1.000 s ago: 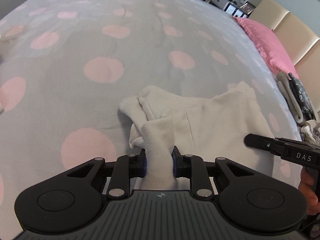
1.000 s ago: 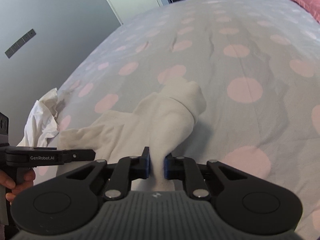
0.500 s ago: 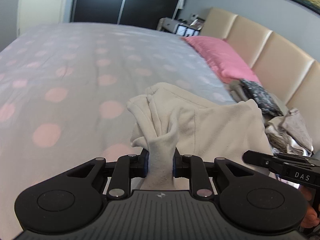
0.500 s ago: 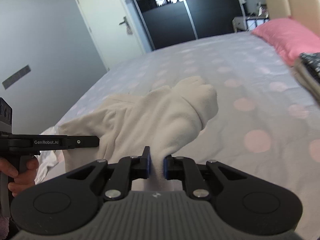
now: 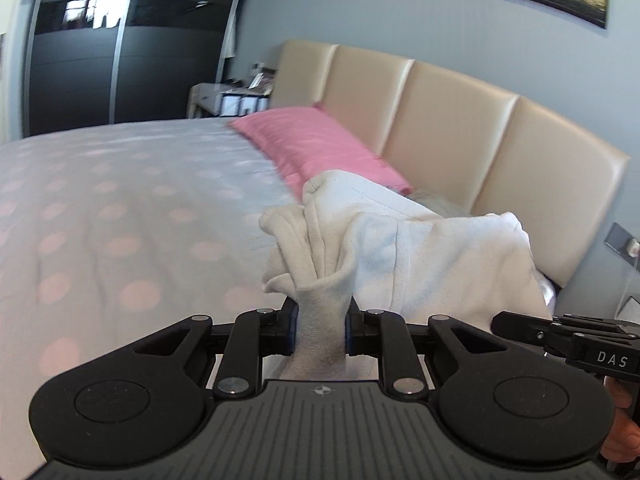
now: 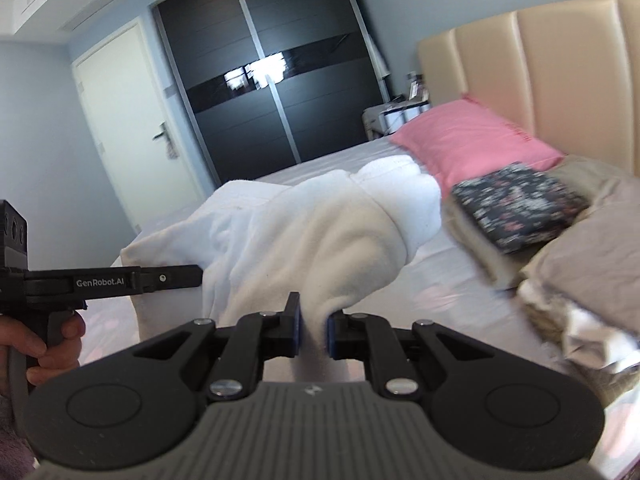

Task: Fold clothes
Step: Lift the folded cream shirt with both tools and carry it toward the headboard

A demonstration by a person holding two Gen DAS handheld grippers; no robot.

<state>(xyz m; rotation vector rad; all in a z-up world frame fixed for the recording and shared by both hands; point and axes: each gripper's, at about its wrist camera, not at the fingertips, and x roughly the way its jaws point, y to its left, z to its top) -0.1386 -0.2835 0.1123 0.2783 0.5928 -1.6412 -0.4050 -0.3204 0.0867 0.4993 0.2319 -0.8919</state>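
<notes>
A bedroom: a grey bedspread [image 5: 120,208] with pale pink dots, a pink pillow [image 5: 316,148] against a beige padded headboard [image 5: 460,136], and a dark sliding wardrobe [image 5: 100,52] beyond.

In the left wrist view, the left gripper [image 5: 320,330] has its jaws narrowed onto a bunched fold of the cream garment [image 5: 420,256], the pads pressing the cloth from both sides. The garment stretches away to the right, raised above the bedspread, in front of the pillow and headboard. The other tool shows at the right edge.

In the right wrist view, the right gripper [image 6: 313,330] pinches a thinner fold of the same garment [image 6: 320,232], its jaws nearly together. The cloth spans leftward toward the left gripper [image 6: 196,274], held in a hand [image 6: 44,344]. To the right lie a dark floral folded piece [image 6: 520,204] on beige clothes [image 6: 580,256], blurred, so their edges are hard to make out.
</notes>
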